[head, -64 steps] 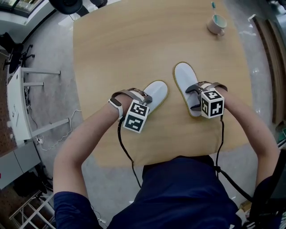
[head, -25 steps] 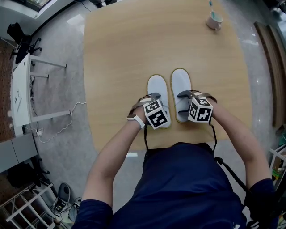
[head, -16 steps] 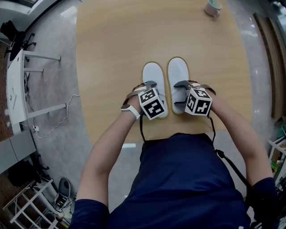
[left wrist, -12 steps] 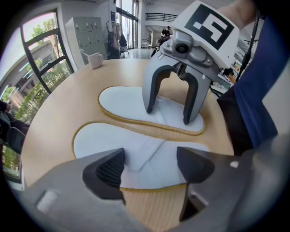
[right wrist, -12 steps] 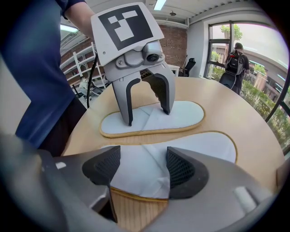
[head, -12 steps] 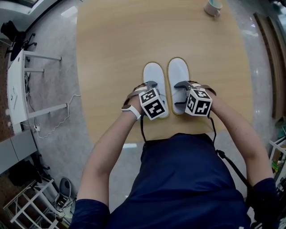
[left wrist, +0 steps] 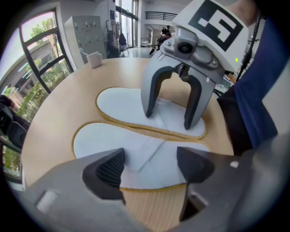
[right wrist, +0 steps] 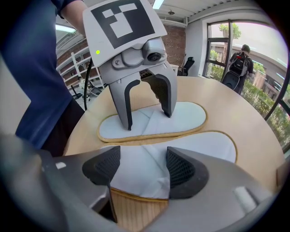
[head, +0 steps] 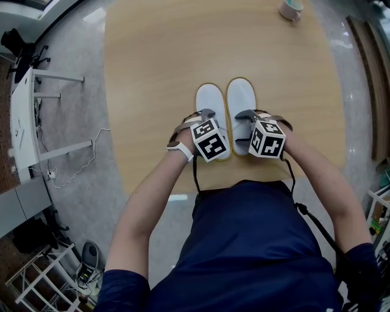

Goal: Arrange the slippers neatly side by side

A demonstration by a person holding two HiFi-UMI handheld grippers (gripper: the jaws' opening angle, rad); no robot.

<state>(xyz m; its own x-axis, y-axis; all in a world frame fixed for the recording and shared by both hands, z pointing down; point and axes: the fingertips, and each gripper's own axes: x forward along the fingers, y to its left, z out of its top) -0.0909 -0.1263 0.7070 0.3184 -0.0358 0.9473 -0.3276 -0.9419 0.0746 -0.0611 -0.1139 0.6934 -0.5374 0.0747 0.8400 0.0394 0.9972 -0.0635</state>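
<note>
Slippers (head: 226,103) lay side by side at the table's (head: 152,73) near edge. Left gripper (left wrist: 149,165), jaws apart, stood over the left slipper (head: 211,100); right gripper (right wrist: 138,170), jaws apart, over the right slipper (head: 242,94).

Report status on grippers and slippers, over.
Left gripper open, astride left slipper. Right gripper open, astride right slipper. Slippers side by side, edges close. Mug far off, nothing blocking.

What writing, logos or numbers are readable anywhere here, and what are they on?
No readable text anywhere.
Left marker cube, right marker cube: black-and-white square patterns only, no letters.
Left slipper, right slipper: plain, no print shows.
Mug: too small to tell.
</note>
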